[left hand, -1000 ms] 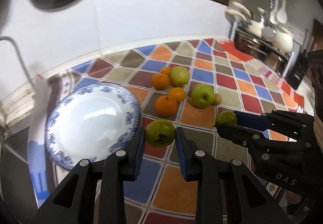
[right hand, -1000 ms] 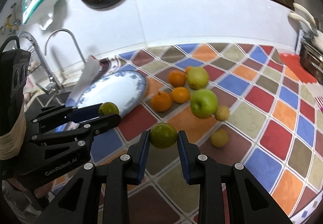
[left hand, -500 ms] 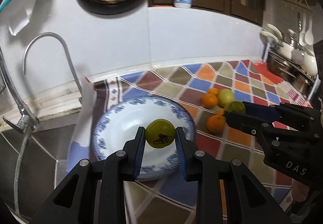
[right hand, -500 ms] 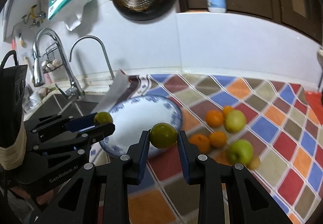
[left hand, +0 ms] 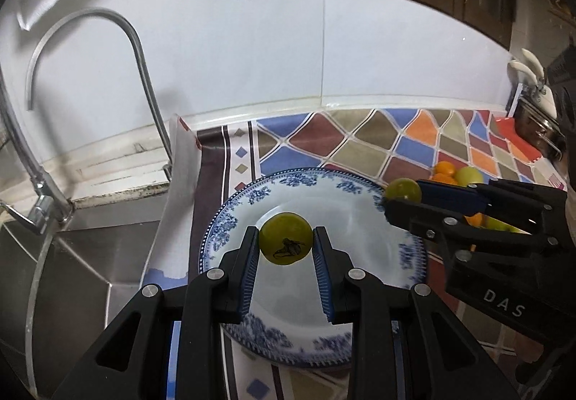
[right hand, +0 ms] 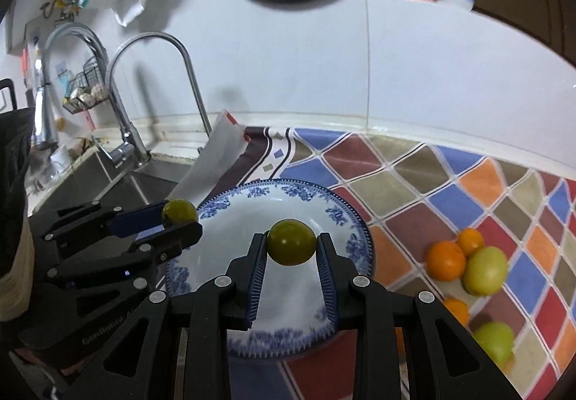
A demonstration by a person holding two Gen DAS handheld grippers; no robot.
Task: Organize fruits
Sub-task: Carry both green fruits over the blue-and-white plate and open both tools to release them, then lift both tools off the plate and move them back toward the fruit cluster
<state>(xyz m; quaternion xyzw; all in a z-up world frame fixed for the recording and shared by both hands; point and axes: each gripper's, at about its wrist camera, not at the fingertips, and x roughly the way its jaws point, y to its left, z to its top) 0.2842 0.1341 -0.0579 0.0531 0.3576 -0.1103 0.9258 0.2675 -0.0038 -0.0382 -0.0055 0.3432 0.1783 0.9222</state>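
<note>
Fruit sits pinched in both grippers: a small green fruit with a dark mark on its skin (left hand: 286, 243) is clamped between the blue pads of the left gripper (left hand: 286, 244), and a second green fruit (right hand: 291, 241) is clamped the same way in the right gripper (right hand: 291, 243). Both hang over the blue-and-white plate (left hand: 360, 216), whose white bowl lies under and ahead of each pair of fingertips (neither fruit touches it). Beyond the right gripper's right finger, on the chequered cloth (right hand: 414, 194), lie oranges (right hand: 446, 260) and pale green apples (right hand: 485, 269), well apart from the plate. Off past the left fingers stand the tap (left hand: 144, 76) and the steel sink (left hand: 72, 277)
</note>
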